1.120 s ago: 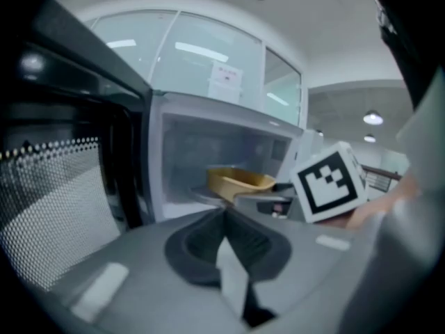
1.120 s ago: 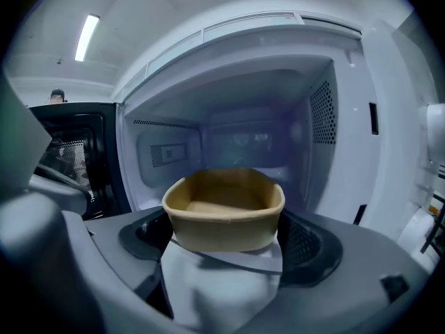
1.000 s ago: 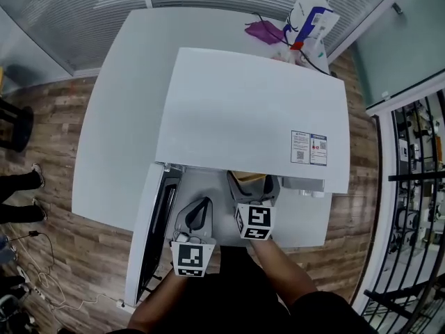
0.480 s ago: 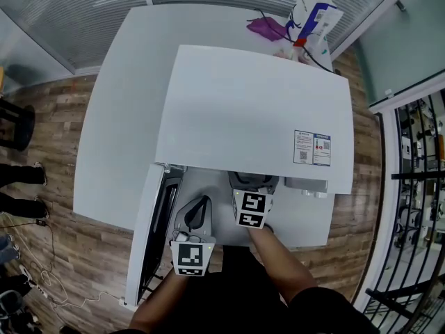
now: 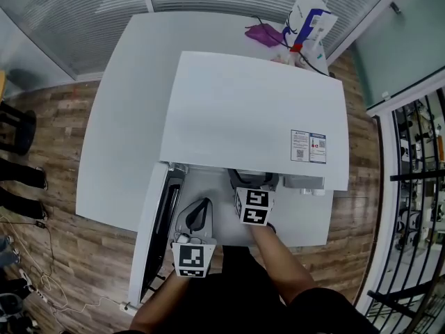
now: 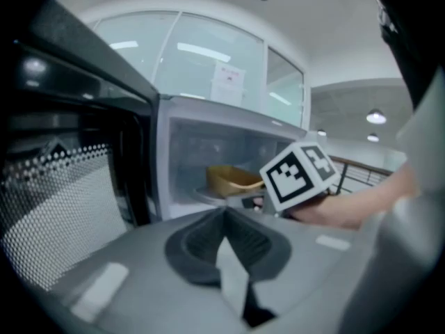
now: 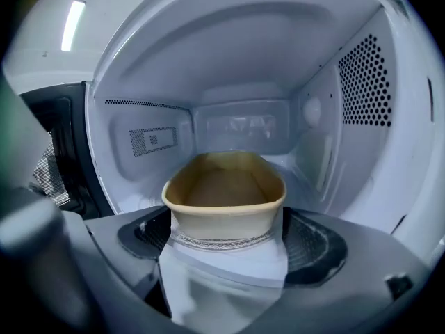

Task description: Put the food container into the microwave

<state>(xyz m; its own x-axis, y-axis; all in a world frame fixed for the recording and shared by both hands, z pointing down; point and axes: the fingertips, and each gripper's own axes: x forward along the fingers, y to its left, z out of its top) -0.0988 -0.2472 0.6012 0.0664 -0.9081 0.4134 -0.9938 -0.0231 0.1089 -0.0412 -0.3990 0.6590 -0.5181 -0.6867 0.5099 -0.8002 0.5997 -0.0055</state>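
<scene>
While the left gripper [image 6: 224, 218] idles closed and empty, the right gripper [image 7: 227, 229] clamps the container [image 7: 224, 190] inside the microwave [image 7: 243, 75], likely for set-down.

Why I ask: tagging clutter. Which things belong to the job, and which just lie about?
In the job: food container, right gripper holding it, microwave, its open door.
Lying about: paper bag, purple item behind the microwave.
</scene>
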